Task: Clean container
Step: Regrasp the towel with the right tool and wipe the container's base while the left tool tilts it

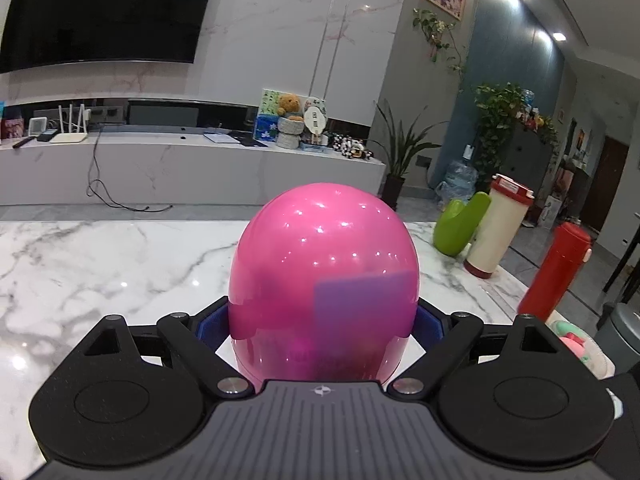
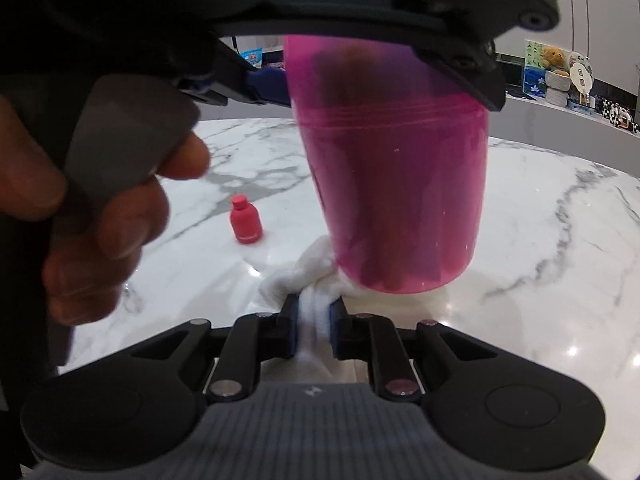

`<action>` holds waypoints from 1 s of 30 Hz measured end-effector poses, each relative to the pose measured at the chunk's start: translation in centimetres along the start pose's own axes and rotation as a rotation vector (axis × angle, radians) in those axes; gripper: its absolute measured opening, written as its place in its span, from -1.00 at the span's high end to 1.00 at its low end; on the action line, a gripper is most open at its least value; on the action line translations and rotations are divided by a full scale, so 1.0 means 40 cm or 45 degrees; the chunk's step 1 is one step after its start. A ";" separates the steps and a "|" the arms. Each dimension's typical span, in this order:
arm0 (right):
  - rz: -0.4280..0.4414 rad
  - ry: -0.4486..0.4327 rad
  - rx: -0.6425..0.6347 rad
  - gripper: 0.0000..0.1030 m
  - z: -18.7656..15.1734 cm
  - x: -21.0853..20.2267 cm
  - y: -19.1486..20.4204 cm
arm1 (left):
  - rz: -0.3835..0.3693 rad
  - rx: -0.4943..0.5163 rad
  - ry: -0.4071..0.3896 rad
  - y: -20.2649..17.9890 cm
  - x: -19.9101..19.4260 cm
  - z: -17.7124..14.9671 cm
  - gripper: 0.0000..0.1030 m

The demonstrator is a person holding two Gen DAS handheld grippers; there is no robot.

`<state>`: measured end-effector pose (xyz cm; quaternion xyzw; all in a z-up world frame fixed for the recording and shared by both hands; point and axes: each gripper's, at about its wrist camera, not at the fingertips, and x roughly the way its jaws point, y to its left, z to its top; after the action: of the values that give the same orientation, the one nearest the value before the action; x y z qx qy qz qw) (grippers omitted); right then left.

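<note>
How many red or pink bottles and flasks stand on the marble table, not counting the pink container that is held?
2: a tall red flask near the table's right edge, and a small pink bottle left of the held container. Others may be hidden.

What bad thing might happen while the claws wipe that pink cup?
1. The left claw grips the smooth pink cup only by its sides, up off the table. A hard wipe might make it slip and drop onto the marble table.
2. The right claw pinches just a bunch of the white cloth, so the cloth might pull loose.
3. The small red bottle stands nearby; a swinging cloth might knock it over.
</note>
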<state>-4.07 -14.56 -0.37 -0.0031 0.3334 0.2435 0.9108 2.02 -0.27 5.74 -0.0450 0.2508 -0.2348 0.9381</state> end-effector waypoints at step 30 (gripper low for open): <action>0.038 -0.044 0.087 0.66 0.007 -0.020 0.008 | 0.008 -0.078 -0.038 0.028 -0.027 0.010 -0.74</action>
<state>-4.57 -14.56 0.37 0.0372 0.3259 0.2453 0.9123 1.85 1.20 6.35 -0.0763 0.2440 -0.2235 0.9406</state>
